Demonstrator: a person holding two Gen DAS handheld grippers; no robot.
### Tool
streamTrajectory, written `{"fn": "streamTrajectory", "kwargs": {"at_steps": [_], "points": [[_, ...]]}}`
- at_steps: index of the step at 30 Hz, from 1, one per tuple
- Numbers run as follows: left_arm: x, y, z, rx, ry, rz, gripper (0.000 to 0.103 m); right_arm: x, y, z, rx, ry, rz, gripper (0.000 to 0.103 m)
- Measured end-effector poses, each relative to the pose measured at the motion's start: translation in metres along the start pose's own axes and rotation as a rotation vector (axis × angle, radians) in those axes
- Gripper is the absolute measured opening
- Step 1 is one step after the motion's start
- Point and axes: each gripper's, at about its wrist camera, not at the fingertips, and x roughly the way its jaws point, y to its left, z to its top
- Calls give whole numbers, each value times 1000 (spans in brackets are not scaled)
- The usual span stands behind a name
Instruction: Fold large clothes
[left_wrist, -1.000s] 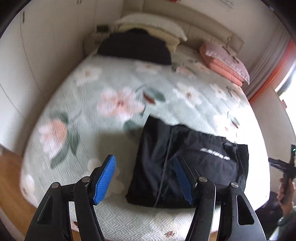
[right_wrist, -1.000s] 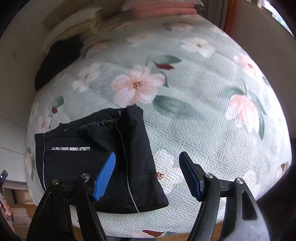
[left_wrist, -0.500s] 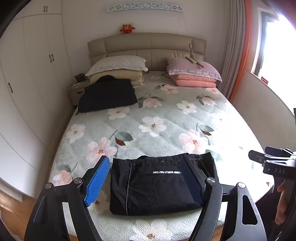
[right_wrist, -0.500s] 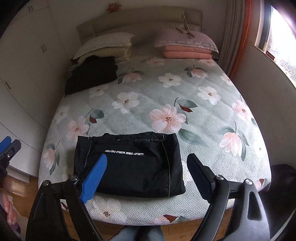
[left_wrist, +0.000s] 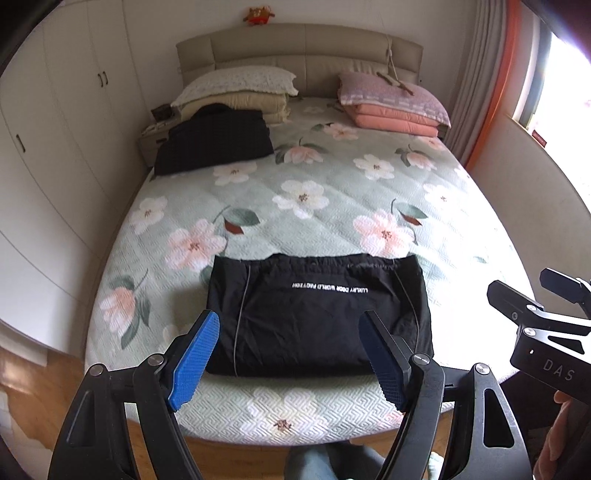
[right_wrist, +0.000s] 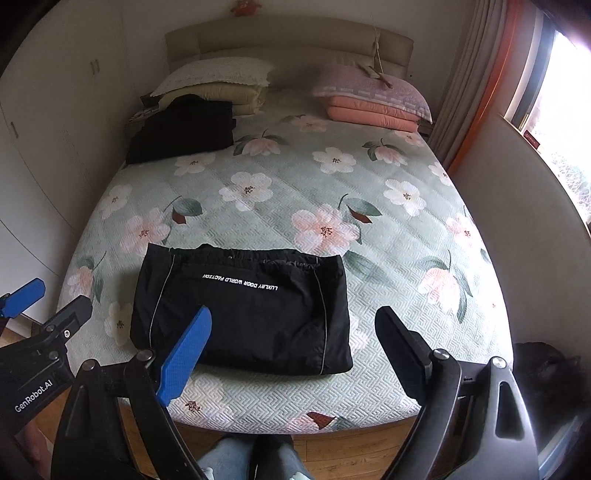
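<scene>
Left gripper (left_wrist: 288, 354), right gripper (right_wrist: 299, 350) agape, empty

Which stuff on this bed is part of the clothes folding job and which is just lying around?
Job:
- folded black garment at the foot of the bed
- dark folded clothes near the pillows
- left gripper, right gripper, both open

Lying about:
- white pillow
- pink pillow
- floral bedspread

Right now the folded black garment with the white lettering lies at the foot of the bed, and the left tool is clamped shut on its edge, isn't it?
Not quite. The folded black garment with white lettering does lie at the foot of the bed, but the left tool is open and holds nothing; its fingers are spread wide, clear of the cloth. The left wrist view shows this.
</scene>
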Motion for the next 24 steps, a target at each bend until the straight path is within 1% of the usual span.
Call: {"fn": "streamTrajectory", "kwargs": {"at_steps": [3, 10, 18, 24], "points": [[10, 3, -6, -19, 35, -9, 79, 12, 3, -6, -1, 35, 12, 91], [29, 8, -12, -29, 83, 1, 79, 37, 9, -15, -10, 87, 15, 91], [41, 14, -7, -31, 102, 12, 79, 53, 11, -12, -2, 119, 10, 91], [48, 16, 1, -30, 105, 11, 79, 60, 11, -8, 0, 127, 8, 91]]}}
